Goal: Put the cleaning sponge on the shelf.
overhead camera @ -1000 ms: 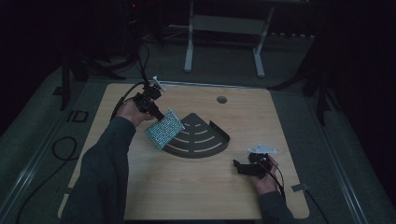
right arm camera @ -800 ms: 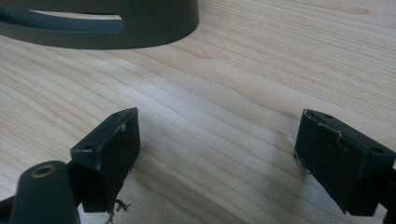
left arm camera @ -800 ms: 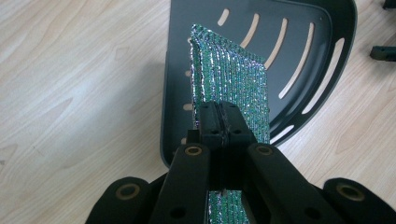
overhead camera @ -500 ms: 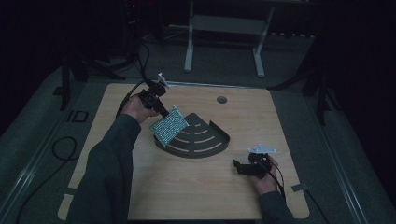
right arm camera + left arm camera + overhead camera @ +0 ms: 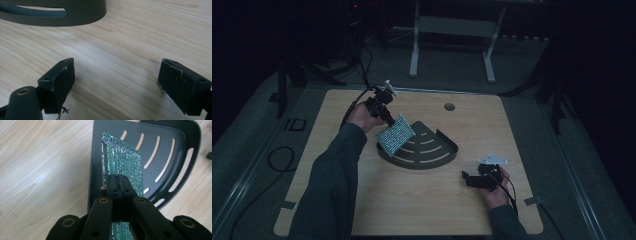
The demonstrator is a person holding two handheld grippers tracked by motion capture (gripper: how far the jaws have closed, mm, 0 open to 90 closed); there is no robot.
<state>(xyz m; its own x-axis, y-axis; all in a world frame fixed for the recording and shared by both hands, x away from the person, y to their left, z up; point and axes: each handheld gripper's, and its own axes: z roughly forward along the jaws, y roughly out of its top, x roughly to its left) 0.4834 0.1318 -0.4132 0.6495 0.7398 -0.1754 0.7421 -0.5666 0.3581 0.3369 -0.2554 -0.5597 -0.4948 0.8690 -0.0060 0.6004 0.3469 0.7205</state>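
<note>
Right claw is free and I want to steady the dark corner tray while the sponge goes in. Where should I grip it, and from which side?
Take the tray by its raised curved rim, coming in low from the right claw's own side. That wall stands upright above the table and faces its open jaws in the right gripper view. The flat slotted floor offers no edge, and the left claw holds the sponge over the far corner.

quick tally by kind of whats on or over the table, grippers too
grippers: 2, left gripper and right gripper
dark slotted corner tray: 1
green sparkly scrub pad: 1
total: 4
</note>
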